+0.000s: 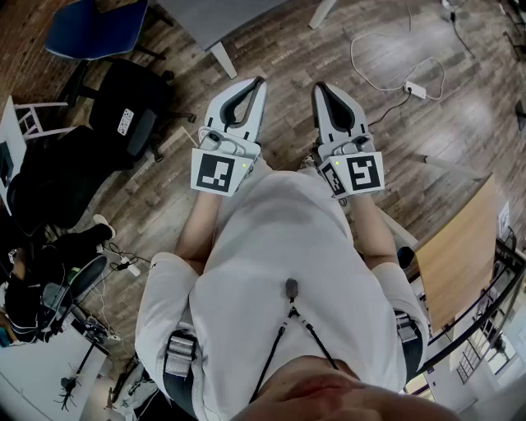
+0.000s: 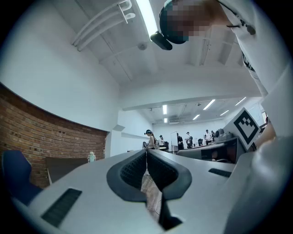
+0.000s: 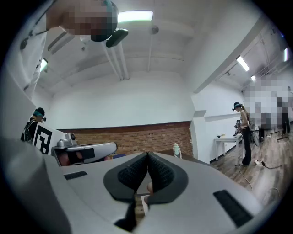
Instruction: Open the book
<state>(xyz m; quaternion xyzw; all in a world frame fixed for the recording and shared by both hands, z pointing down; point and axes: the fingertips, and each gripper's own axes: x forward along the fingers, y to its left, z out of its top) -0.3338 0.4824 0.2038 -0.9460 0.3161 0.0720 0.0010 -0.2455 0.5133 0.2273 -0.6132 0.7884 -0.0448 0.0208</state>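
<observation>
No book shows in any view. In the head view both grippers are held side by side in front of the person's white shirt, above a wooden floor. My left gripper (image 1: 259, 80) has its jaws together with nothing between them, and in its own view the left gripper (image 2: 147, 153) points level across a room. My right gripper (image 1: 316, 85) is also shut and empty. Seen from its own camera, the right gripper (image 3: 147, 155) has its dark pads meeting at the tips, facing a brick wall.
A grey table (image 1: 215, 18) stands just ahead on the floor, with a blue chair (image 1: 94, 29) and a black office chair (image 1: 131, 111) to the left. A wooden desk (image 1: 460, 255) lies at the right. A white cable and power strip (image 1: 415, 89) run over the floor ahead-right. Several people stand far off.
</observation>
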